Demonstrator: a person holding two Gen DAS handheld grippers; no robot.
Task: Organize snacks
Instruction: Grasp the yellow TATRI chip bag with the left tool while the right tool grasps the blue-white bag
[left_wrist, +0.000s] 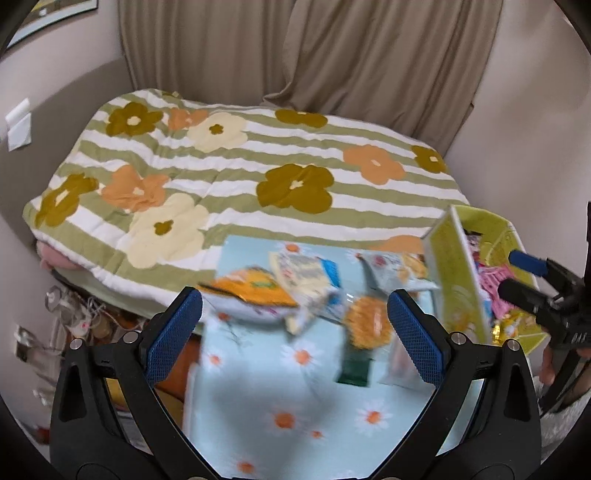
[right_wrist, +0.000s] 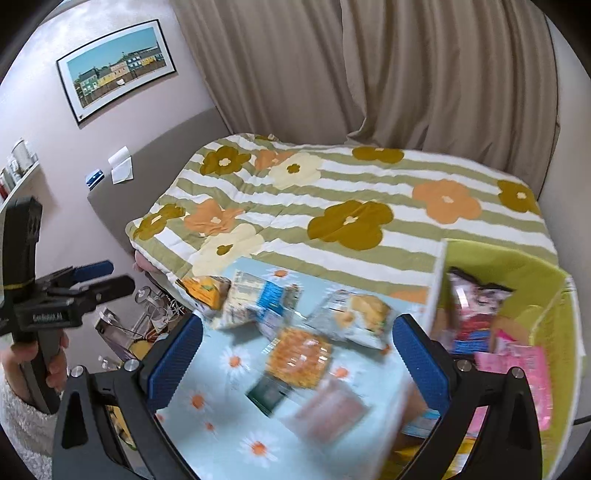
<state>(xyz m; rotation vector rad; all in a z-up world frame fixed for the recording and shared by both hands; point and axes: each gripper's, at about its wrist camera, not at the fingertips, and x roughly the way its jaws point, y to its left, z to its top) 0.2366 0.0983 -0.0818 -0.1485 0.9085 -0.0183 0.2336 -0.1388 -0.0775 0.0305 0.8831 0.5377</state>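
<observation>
Both grippers are hovering over a pale blue daisy-print cloth (left_wrist: 295, 406) spread on the near end of a bed, and the pictures are blurring with motion. The left gripper (left_wrist: 295, 325) is holding its jaws wide apart with nothing between them; the right gripper (right_wrist: 297, 354) is doing the same, jaws apart and empty.

The snacks are lying loose on that cloth: an orange packet (left_wrist: 251, 291) toward its far left corner, a white and blue packet (left_wrist: 310, 284) just beside it and overlapping it, a silver packet with yellow chips (right_wrist: 354, 317) further right, a round yellow snack in clear wrap (right_wrist: 299, 358) near the middle, and a pinkish packet (right_wrist: 328, 410) nearest the cameras.

A yellow-green box (right_wrist: 535, 295) is sitting at the cloth's right edge, already holding several pink and red packets (right_wrist: 476, 314). Beyond the cloth a striped flower quilt (left_wrist: 240, 166) is covering the bed.
</observation>
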